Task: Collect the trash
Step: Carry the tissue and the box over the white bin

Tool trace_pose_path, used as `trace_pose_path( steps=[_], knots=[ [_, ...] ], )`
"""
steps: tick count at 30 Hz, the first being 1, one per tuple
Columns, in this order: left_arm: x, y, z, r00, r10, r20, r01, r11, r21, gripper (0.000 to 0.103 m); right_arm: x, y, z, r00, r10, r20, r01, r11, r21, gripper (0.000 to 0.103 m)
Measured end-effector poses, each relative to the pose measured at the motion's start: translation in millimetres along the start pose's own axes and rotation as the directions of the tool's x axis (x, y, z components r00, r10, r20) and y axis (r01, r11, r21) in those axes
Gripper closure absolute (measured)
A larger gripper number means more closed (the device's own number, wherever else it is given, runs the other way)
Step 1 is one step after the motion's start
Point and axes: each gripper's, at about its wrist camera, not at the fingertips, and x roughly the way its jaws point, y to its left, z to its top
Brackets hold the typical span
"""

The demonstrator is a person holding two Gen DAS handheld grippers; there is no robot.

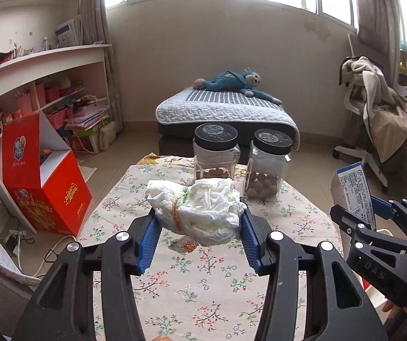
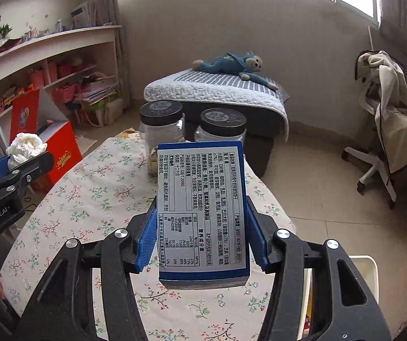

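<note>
— Left hand-held gripper (image 1: 200, 221), seen from its own camera: what is it doing?

— It is pinching a crumpled white wad of trash (image 1: 196, 209) between its blue pads (image 1: 149, 238), one pad pressing on each side. The wad is hanging in the air above the flowered tabletop (image 1: 175, 284), clear of the cloth.

— What is sitting on the tabletop beyond it?

— Two clear jars with black lids are standing side by side at the far end: the left jar (image 1: 216, 150) and the right jar (image 1: 268, 164), each with brown round pieces in the bottom. A small scrap (image 1: 185, 245) is lying on the cloth beneath the wad. A red box (image 1: 47, 193) is standing open on the floor to the left, beside the shelves.

— Is the other one showing there?

— Yes, the right hand-held gripper (image 1: 357, 216) is reaching in at the right edge, carrying a printed carton (image 1: 354, 190).

— And from the right camera?

— The right hand-held gripper is squeezing that blue and white carton by its two long sides, with the printed label facing the camera. The carton is being held upright above the tabletop, in front of the jars. The left hand-held gripper is showing at the left edge, gripping the white wad above the table's left side, with the red box behind it.
</note>
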Motion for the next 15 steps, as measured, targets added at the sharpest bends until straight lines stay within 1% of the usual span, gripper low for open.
trace_pose_path(
  steps=[3, 9, 15],
  knots=[
    [2.7, -18.7, 1.1, 1.0, -0.019, 0.003, 0.019, 1.0, 0.015, 0.052, -7.8, -15.8, -1.6, 0.999, -0.043, 0.033, 0.042, 0.999, 0.022, 0.051],
    [5.6, -51.5, 3.3, 0.999, -0.051, 0.007, 0.051, 0.998, 0.025, 0.052, -17.4, -48.7, -4.6, 0.995, -0.085, 0.042, 0.081, 0.993, 0.086, 0.051],
    [5.6, -84.1, 1.7, 0.997, -0.082, 0.013, 0.081, 0.995, 0.064, 0.052, -26.4, -79.8, -11.8, 0.991, -0.128, 0.043, 0.122, 0.985, 0.123, 0.051]
  ],
)
